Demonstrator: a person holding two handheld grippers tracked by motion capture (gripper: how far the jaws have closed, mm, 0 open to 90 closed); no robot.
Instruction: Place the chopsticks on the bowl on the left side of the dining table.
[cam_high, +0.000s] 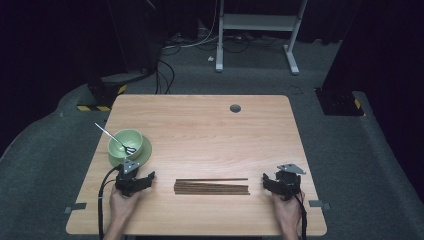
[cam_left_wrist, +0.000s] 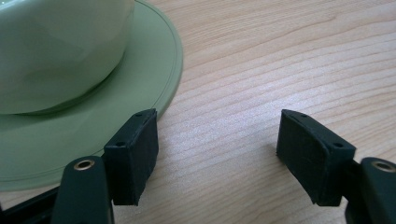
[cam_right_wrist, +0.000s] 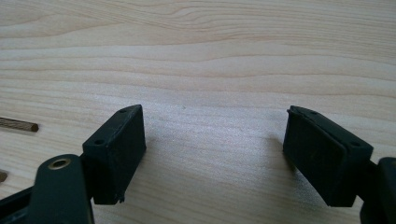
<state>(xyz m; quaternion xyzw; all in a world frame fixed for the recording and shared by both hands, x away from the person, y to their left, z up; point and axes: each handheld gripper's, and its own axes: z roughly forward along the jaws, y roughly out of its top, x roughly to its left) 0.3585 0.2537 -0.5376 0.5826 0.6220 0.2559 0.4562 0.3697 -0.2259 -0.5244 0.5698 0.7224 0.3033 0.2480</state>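
Note:
A green bowl (cam_high: 126, 142) sits on a green plate (cam_high: 144, 153) at the table's left, with a metal fork (cam_high: 114, 138) leaning in it. Several dark brown chopsticks (cam_high: 211, 187) lie side by side near the front middle. My left gripper (cam_high: 134, 179) rests on the table just in front of the plate, open and holding nothing. In the left gripper view the plate (cam_left_wrist: 149, 79) and bowl (cam_left_wrist: 56, 51) lie just beyond the left jaw. My right gripper (cam_high: 280, 181) rests to the right of the chopsticks, open and holding nothing; chopstick tips (cam_right_wrist: 18, 124) show at its view's left edge.
The wooden table (cam_high: 210, 130) has a round cable hole (cam_high: 235, 108) near its far edge. Grey carpet surrounds it. A white desk frame (cam_high: 257, 30) and cables stand on the floor behind.

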